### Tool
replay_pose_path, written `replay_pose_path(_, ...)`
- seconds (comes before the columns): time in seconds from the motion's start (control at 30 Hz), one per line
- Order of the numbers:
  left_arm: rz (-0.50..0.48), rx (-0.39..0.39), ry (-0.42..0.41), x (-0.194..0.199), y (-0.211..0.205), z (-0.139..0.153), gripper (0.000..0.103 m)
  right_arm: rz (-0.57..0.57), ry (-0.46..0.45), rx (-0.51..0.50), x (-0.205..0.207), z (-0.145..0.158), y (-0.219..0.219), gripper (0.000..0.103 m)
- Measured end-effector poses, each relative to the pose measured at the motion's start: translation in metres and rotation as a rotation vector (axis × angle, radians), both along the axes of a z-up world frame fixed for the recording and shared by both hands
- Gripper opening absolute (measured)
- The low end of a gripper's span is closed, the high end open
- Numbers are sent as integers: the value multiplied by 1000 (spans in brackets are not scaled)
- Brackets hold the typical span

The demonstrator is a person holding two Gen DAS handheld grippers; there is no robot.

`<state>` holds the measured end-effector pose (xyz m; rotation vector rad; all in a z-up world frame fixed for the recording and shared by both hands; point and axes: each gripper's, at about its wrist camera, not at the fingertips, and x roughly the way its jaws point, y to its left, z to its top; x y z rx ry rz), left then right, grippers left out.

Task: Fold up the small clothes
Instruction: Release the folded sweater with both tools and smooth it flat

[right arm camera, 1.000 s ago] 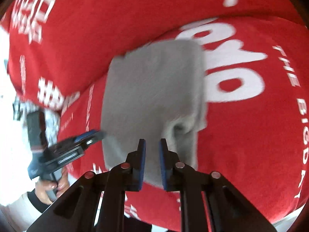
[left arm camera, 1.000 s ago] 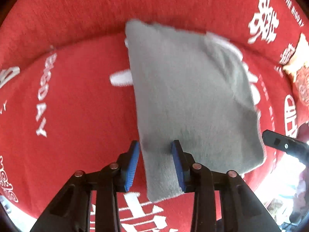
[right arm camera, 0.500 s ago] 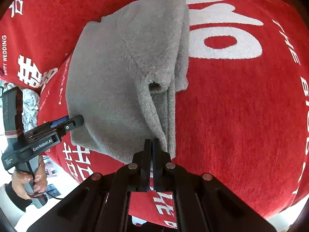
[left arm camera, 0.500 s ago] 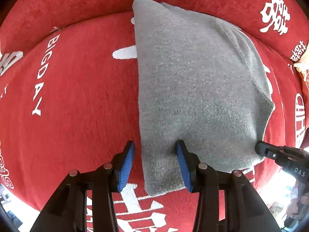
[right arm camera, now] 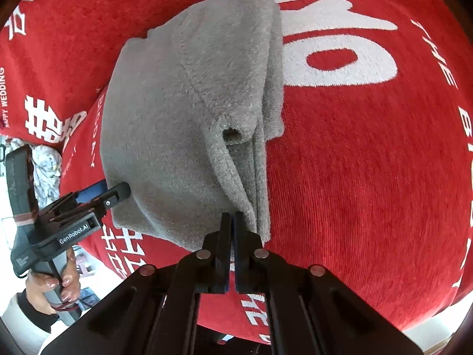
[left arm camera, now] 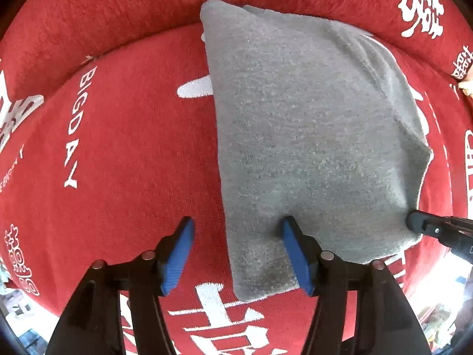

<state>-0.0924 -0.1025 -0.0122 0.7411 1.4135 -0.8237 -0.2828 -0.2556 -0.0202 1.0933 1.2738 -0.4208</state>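
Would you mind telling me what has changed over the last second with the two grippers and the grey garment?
The right gripper closed from slightly open onto the near edge of the grey garment. The left gripper opened a little wider, straddling the garment's near-left edge. The garment stayed folded on the red blanket.

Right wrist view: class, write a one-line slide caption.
Right tongs shut on the near edge of a folded grey fleece garment lying on a red printed blanket.

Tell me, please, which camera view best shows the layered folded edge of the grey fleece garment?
The right wrist view: the grey fleece garment shows its stacked layers and a small pocket at the fold. The left wrist view shows mainly its flat top surface, layers barely visible.
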Motion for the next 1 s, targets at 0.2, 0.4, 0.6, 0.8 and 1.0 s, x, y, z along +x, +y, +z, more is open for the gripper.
replay_pose_path(0.2, 9, 12, 16, 4, -1, 2, 63, -35, -11, -39, 0, 19, -8, 5)
replay_pose_path(0.4, -28, 24, -9, 3, -9, 4, 63, -117, -11, -57, -11, 26, -24, 6)
replay_pose_path(0.6, -25, 27, -7, 0, -14, 4, 63, -245, -46, -70, -18, 28, -49, 52)
replay_pose_path(0.8, -33, 28, -6, 1, -11, 7, 63, -272, -79, -20, 2, 12, -62, 46)
replay_pose_path(1.0, -5, 2, -10, 10, -9, 16, 63, -225, 45, -142, 13, 1, -68, 8)
